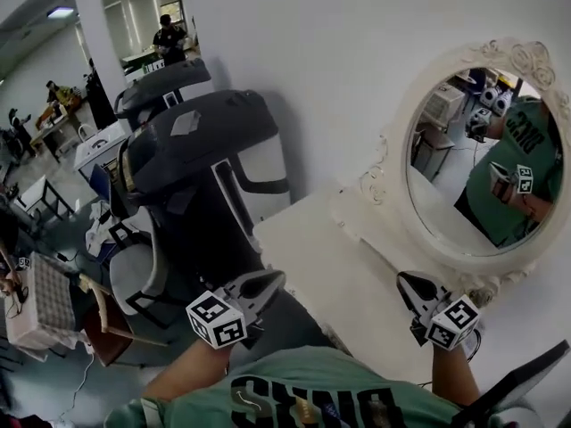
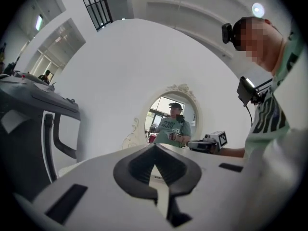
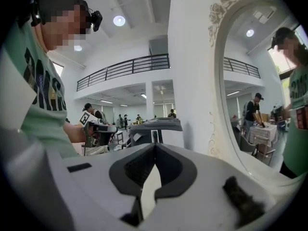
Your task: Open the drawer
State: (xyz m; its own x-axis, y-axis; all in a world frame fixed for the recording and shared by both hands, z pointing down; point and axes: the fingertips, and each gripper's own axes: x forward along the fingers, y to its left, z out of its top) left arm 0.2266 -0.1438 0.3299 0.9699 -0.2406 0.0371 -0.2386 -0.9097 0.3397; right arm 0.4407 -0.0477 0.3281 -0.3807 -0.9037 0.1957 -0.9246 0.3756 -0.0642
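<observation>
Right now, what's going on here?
A person in a green shirt stands at a white table with an oval mirror, holding a gripper in each hand. The left gripper and the right gripper both hover near the table's front edge, jaws shut with nothing between them. No drawer is in view, and neither gripper touches anything.

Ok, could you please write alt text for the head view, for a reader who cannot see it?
A person in a green shirt holds the left gripper and right gripper, both shut, near a white tabletop. An ornate oval mirror at right reflects the person; a dark grey machine stands at left.
</observation>
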